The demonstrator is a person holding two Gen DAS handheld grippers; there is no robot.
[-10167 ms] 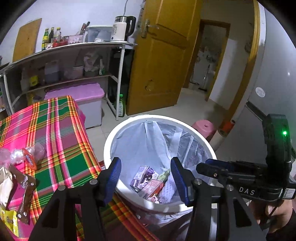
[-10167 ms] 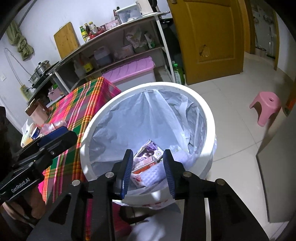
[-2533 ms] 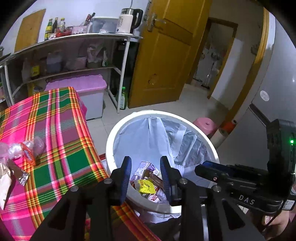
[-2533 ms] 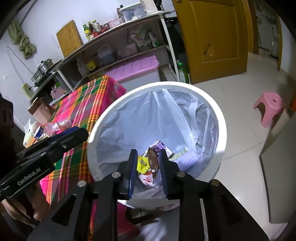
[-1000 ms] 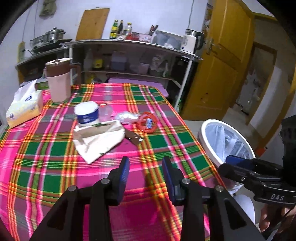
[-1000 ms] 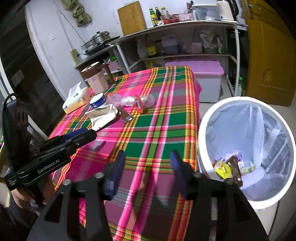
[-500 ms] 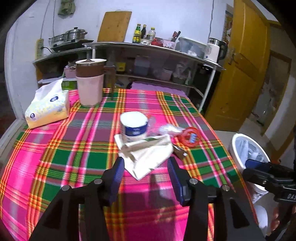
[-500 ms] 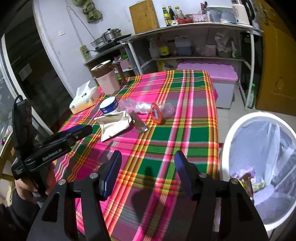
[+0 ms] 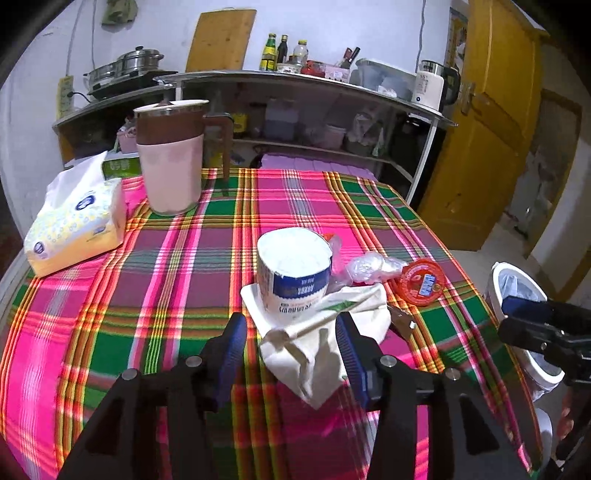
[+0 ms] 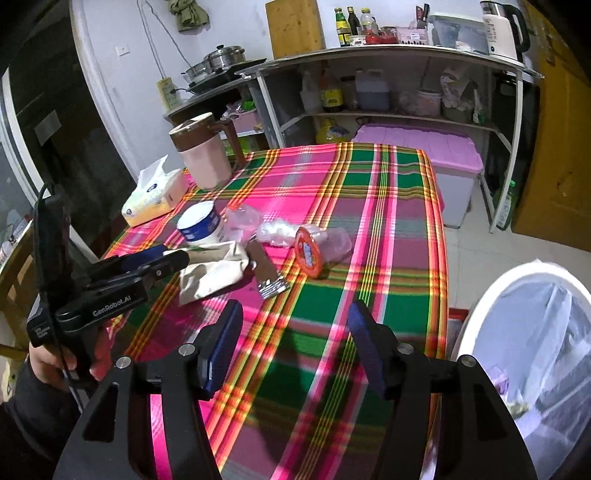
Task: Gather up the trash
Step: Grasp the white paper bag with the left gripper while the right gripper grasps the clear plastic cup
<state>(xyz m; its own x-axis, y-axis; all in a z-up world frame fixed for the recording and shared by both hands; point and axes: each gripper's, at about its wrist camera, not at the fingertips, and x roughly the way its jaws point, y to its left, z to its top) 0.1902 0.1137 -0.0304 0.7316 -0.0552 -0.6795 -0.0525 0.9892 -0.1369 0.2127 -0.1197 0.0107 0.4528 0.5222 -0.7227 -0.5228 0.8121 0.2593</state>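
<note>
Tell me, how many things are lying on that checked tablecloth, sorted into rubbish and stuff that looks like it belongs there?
Rubbish, 6: white-and-blue tub, crumpled cream bag, red-lidded clear cup, clear plastic cup, wad of clear plastic, brown foil wrapper.
Belongs there, 2: pink-and-brown jug, tissue pack.
Total: 8.

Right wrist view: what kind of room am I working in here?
Most likely a small home kitchen with a dining corner. A steel shelf carries sauce bottles and a kettle, pots sit on a cooktop beside it, and a table in a plaid cloth stands in front.
</note>
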